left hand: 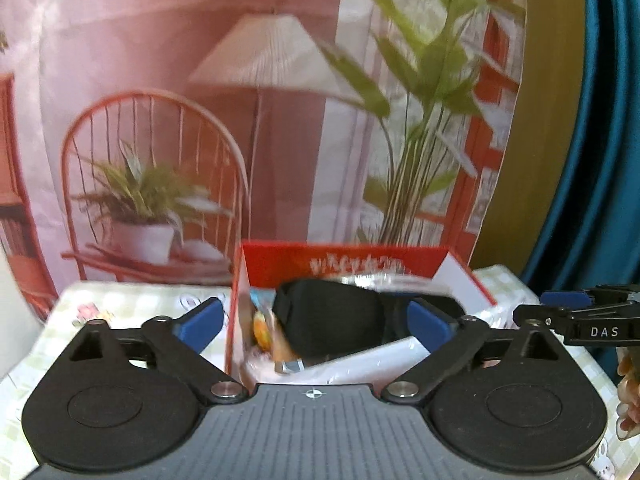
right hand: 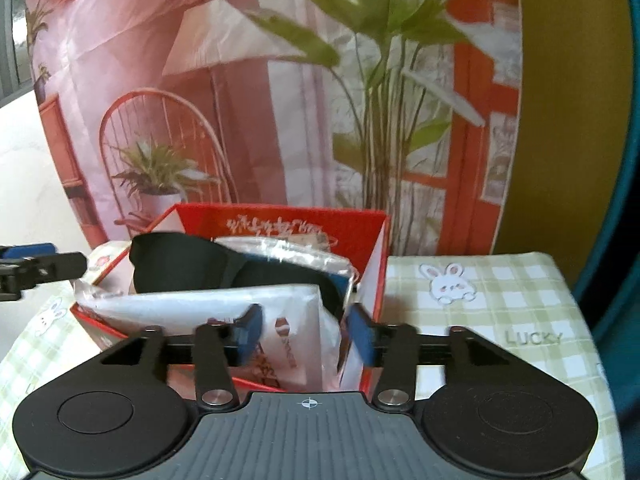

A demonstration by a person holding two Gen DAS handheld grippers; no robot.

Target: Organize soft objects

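Left wrist view: the left gripper (left hand: pixel 314 326) is seen with its blue pads (left hand: pixel 202 324) spread wide, nothing pressed between them, above the near edge of a red box (left hand: pixel 460 276) set on a green checked cloth (left hand: pixel 132 300). A black eye mask (left hand: pixel 332 316) is lodged in the box on top of white plastic packets (left hand: pixel 372 360). From the right wrist, the right gripper (right hand: pixel 304 334) is shown with fingers partly apart, a white packet (right hand: pixel 288 320) between them but not visibly clamped. A printed backdrop (right hand: pixel 280 80) is hung behind
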